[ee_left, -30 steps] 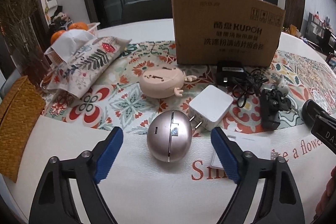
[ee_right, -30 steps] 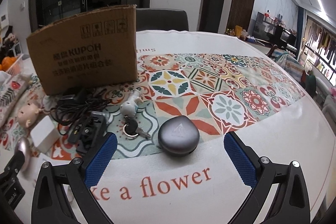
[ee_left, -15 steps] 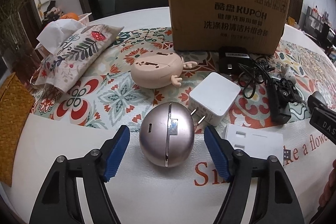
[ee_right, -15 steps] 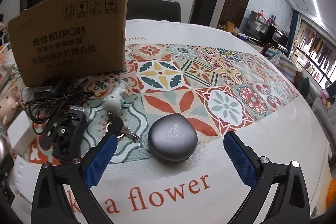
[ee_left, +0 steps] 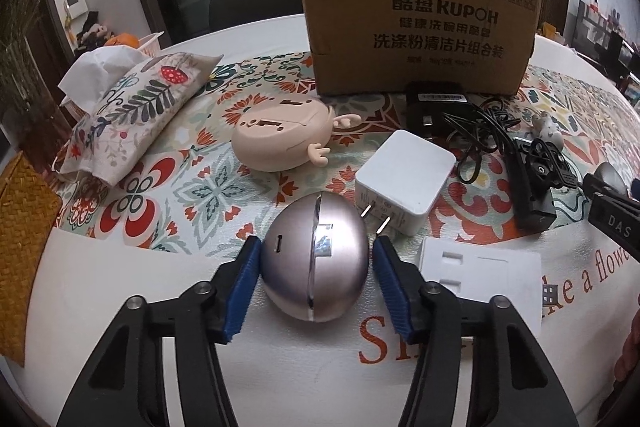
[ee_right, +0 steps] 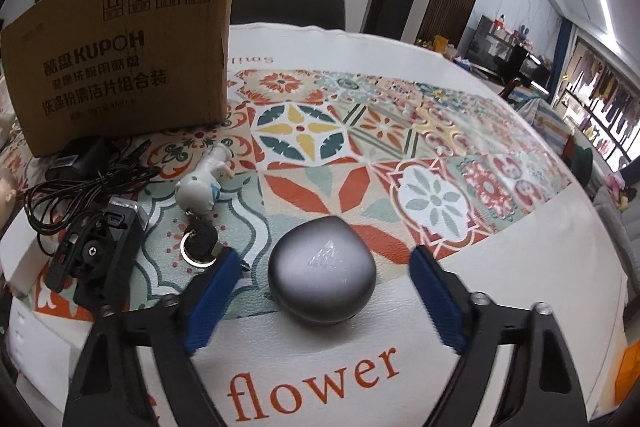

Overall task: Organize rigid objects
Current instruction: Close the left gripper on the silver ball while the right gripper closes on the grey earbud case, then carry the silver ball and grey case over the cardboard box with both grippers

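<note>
A pink-silver egg-shaped case (ee_left: pixel 316 259) lies on the white border of the tablecloth. My left gripper (ee_left: pixel 317 241) straddles it with its jaws closing. The left blue pad (ee_left: pixel 244 279) meets the case's side, and the right pad (ee_left: pixel 390 279) stands a sliver off it. A dark grey rounded case (ee_right: pixel 322 275) lies at the edge of the patterned cloth. My right gripper (ee_right: pixel 324 253) is around it, jaws closing, with a clear gap on each side. The cardboard box (ee_left: pixel 420 23) stands open-topped behind the clutter.
Near the egg lie a white plug adapter (ee_left: pixel 404 179), a beige figure-head case (ee_left: pixel 280 139), a white flat card (ee_left: pixel 480 275), a black charger with cable (ee_left: pixel 452 115) and a black mount (ee_right: pixel 96 251). A key with a white figurine (ee_right: pixel 200 187) lies left of the grey case. A tissue pouch (ee_left: pixel 128 107) lies at the left.
Both grippers have narrowed around their cases, the left one much more, down to the egg's sides. The right gripper has come lower and closer over the grey case.
</note>
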A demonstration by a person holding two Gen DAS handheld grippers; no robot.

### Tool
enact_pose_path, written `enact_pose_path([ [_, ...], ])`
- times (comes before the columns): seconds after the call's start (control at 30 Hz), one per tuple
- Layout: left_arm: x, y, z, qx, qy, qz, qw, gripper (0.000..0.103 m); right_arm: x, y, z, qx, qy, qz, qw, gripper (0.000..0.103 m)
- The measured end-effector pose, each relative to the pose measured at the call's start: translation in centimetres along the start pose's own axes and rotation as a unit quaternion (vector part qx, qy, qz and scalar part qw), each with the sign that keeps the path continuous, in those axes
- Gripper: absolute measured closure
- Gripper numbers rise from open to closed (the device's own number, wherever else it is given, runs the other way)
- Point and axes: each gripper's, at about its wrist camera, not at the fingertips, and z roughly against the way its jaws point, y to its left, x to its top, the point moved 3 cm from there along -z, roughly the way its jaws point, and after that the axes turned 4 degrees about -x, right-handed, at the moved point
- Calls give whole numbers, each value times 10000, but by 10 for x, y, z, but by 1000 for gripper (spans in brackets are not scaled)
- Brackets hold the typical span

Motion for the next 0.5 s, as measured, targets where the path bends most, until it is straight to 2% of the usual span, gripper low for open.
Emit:
enact_pose_path([
  [0.23, 0, -2, 0, -48, -13, -19, 10000, 52, -2, 0, -4, 203, 101, -9, 9997, 46],
  [0.5, -2, 1, 3, -280, -34, 67, 9996, 52, -7, 5, 4, 546, 98, 15, 9985, 46],
])
